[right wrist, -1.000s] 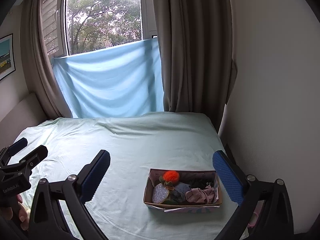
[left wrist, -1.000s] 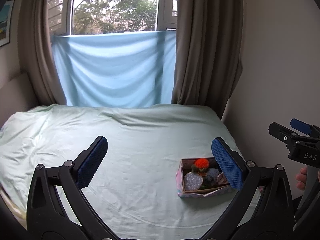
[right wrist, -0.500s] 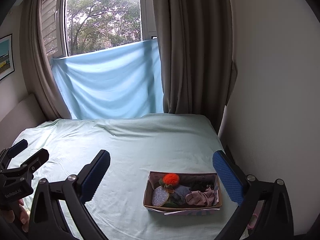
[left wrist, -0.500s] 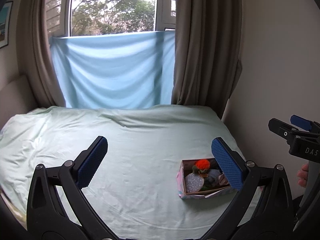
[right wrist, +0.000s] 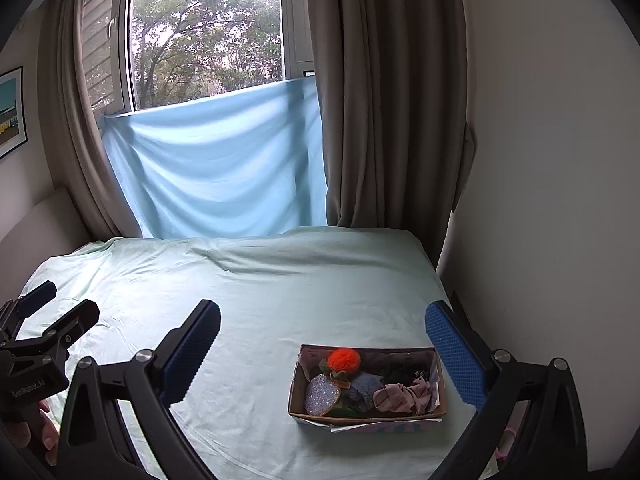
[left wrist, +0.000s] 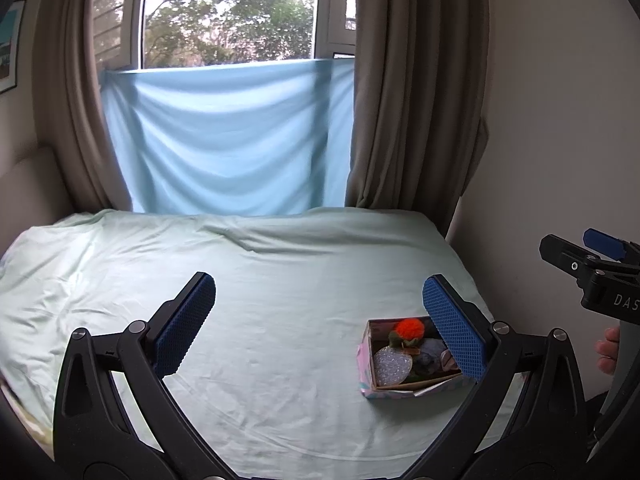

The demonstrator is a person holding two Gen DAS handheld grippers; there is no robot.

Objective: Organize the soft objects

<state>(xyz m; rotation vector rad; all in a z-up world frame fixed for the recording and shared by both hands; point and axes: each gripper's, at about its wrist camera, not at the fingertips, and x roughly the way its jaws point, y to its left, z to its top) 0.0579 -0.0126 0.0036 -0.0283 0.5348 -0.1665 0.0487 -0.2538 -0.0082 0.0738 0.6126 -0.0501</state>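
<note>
Both grippers are held wide apart and empty above the bed: the left gripper over bare sheet, the right gripper just short of the box. An orange pom-pom, a glittery disc and pink cloth are seen inside the box, so the sorting is judged largely done or not yet begun. "DAS" and "GenRobot.AI" are read on the gripper bodies.
</note>
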